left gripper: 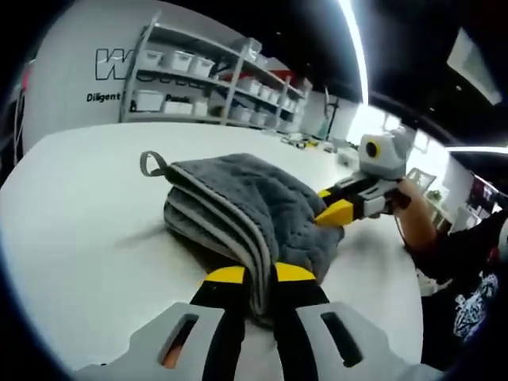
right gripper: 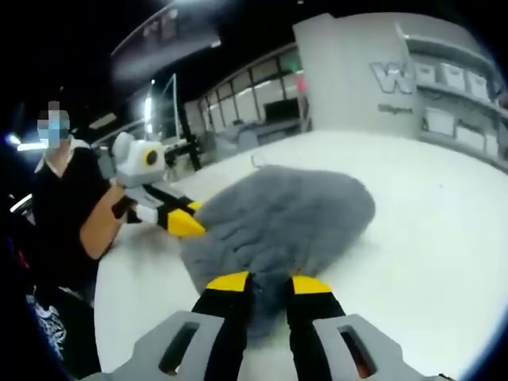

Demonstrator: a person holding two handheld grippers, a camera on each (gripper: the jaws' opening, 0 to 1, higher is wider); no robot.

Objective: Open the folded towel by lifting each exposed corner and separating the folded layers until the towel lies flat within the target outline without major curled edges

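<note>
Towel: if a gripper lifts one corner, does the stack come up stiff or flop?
Likely floppy: the towel is thick, soft pile folded in several layers that sag at the edges. Layers would probably peel apart and drape. It looks unlikely to slide easily on the table.

You had one folded grey towel [left gripper: 246, 218] with one hanging loop [left gripper: 152, 164] on one white surface [left gripper: 87, 230]. Two tongs were there, left tongs [left gripper: 262, 275] and right tongs [right gripper: 268, 282], and one shelf rack [left gripper: 214, 83] held several white bins.
</note>
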